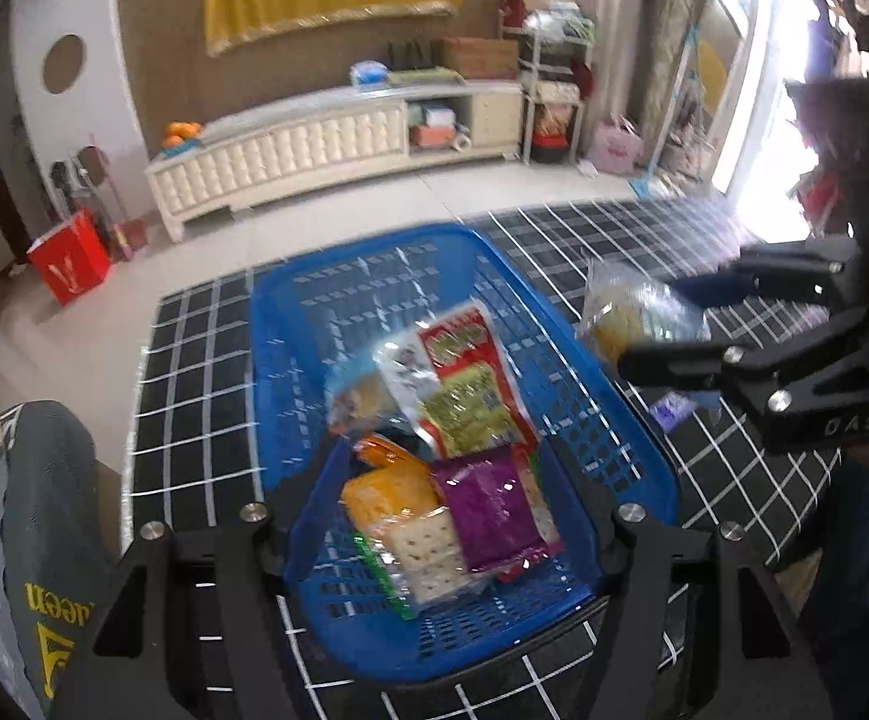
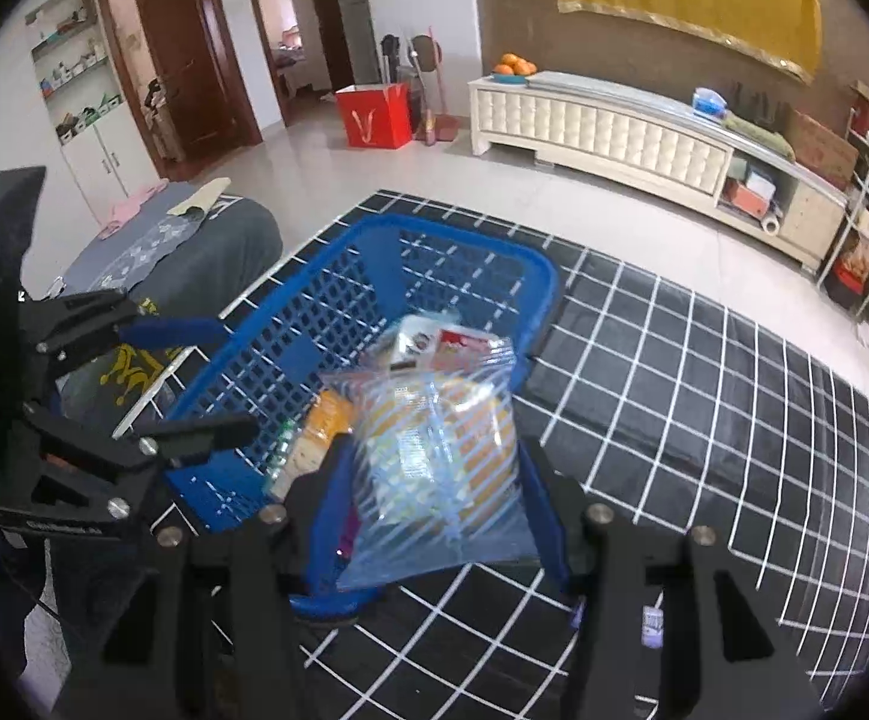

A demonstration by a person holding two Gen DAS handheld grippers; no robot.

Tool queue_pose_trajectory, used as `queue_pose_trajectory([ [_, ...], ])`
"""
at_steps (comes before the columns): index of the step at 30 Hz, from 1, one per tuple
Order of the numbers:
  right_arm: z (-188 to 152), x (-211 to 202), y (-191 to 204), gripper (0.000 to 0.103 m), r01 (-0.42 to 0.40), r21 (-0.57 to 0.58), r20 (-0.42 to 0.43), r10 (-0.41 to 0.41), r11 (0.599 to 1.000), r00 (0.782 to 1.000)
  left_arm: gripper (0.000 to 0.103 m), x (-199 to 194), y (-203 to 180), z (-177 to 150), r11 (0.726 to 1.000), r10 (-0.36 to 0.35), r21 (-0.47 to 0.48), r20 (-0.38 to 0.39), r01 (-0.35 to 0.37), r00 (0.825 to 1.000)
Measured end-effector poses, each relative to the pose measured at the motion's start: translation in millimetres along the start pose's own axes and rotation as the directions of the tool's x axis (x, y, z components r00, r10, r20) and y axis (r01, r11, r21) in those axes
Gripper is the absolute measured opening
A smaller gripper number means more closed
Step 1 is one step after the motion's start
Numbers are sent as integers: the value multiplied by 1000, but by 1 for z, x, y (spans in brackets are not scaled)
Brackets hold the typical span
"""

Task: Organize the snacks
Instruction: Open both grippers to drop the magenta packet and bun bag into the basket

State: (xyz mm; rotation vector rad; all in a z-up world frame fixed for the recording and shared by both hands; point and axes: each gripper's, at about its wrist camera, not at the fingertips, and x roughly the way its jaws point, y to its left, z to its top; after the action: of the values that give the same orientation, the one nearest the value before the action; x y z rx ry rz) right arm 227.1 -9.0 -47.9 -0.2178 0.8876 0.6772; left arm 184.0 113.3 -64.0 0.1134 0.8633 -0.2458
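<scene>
A blue plastic basket [image 1: 374, 240] stands on the black grid tablecloth [image 1: 194, 390]. Inside lie several snacks: a red-and-green packet [image 1: 470, 390], a purple packet [image 1: 488, 510], a cracker pack [image 1: 422, 552] and an orange pack [image 1: 386, 480]. My left gripper [image 1: 434, 498] is open over the basket's near end, nothing between its fingers; the right wrist view shows it [image 2: 233, 378] at the basket's left wall. My right gripper [image 1: 674, 324] is shut on a clear striped bread packet [image 1: 632, 312], just right of the basket rim. That packet [image 2: 434, 456] fills the gap in my right gripper [image 2: 434, 462].
A small purple item [image 1: 671, 408] lies on the cloth right of the basket. A grey cushioned seat [image 1: 44, 510] borders the table's left side. Beyond the table are tiled floor, a red bag [image 1: 68, 264] and a white cabinet [image 1: 314, 150].
</scene>
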Motion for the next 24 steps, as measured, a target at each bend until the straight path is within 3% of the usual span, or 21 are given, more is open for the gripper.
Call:
queue_pose_trajectory([
  [9,16,24,39,58,-26,-85,-36,23,996,999,63,-20,33,-17,996,52,-76,5,-52,999],
  [24,4,99,83,58,-87,-152,-226,51,985,973,63,-20,76,-58,982,69,-178,-9,-69,998],
])
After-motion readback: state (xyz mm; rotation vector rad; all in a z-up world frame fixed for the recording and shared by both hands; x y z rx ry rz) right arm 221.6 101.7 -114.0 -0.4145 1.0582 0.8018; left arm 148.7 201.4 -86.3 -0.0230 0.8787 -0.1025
